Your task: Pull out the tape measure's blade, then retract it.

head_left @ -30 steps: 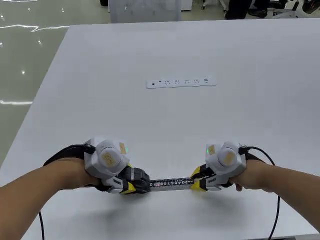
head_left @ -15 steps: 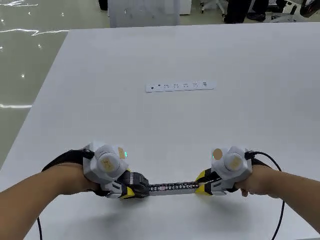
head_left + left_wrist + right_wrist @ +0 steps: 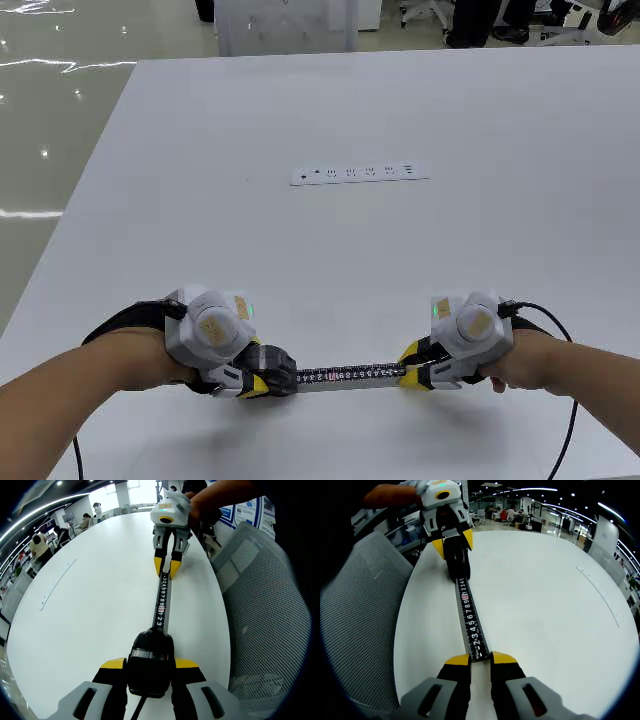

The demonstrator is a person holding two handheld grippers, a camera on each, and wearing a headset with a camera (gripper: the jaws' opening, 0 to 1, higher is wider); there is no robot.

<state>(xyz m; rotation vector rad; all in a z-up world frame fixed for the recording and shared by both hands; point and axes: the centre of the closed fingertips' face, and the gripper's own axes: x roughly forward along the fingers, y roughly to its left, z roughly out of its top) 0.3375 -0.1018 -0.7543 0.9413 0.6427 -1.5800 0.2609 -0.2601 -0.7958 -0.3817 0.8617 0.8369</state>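
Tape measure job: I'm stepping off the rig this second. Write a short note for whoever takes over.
Left claw: shut on the tape measure case, near the front edge of the table.
Right claw: shut on the tip of the blade, facing the left claw.
Blade: drawn out straight between the two claws, numbers facing up, low over the table.
Done: blade partly pulled out.
To do: pull further if more length is wanted, then retract, probably by easing the right claw back toward the case.

End of numbered steel tape blade [image 3: 470, 625] was hidden within right tongs [image 3: 480, 658]; markings on white socket strip [image 3: 360, 172] were illegible.
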